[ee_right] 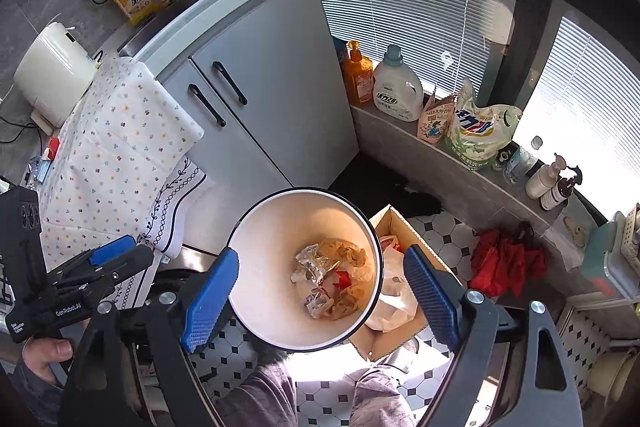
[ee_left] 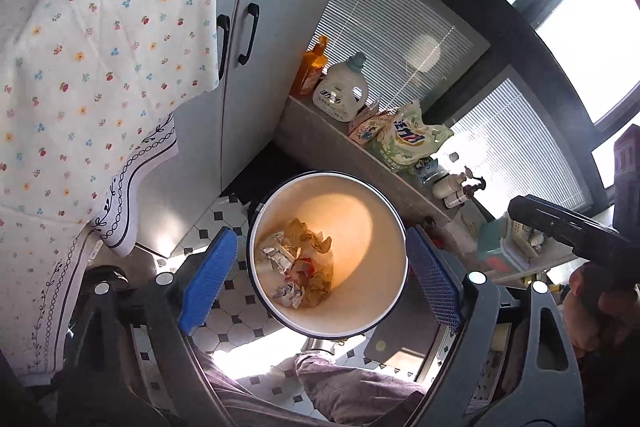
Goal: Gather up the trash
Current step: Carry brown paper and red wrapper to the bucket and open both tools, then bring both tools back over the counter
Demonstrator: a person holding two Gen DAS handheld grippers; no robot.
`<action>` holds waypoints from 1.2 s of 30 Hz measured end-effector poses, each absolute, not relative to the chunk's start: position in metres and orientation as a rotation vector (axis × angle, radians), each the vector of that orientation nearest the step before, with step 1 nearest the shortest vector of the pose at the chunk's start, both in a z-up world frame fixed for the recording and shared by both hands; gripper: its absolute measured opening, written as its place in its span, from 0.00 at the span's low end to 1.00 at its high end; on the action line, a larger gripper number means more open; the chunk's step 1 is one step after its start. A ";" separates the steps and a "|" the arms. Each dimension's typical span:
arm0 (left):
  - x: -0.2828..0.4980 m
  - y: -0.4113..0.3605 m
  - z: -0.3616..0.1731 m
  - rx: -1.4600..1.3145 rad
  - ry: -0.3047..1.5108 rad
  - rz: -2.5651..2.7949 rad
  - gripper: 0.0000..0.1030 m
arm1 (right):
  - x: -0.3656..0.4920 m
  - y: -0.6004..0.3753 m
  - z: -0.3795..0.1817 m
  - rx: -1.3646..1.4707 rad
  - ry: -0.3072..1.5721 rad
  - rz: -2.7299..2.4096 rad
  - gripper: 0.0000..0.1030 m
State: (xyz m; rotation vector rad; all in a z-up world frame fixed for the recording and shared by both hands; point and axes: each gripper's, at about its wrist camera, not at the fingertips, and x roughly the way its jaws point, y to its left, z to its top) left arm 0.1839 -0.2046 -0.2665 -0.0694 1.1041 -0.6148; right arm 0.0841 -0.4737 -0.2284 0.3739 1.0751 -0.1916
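Trash (ee_left: 298, 259) lies in the bin (ee_left: 360, 307) below both empty, spread grippers.

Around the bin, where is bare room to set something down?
Bare floor tile lies between the cardboard box and the window ledge. The ledge itself is crowded with bottles and bags. The trash bin stands tight against the cabinet.

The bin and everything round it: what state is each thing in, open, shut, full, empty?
Trash bin: upright, no lid on, crumpled trash in the bottom, far from full.
Left gripper: open, holding nothing.
Right gripper: open, holding nothing.
Cabinet doors: shut.
Cardboard box: open, plastic bags inside.
Detergent jug: upright, capped.
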 end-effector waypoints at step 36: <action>0.214 0.099 -0.160 -0.333 0.755 -0.115 0.94 | 0.234 -0.227 -0.120 0.113 0.714 0.245 0.92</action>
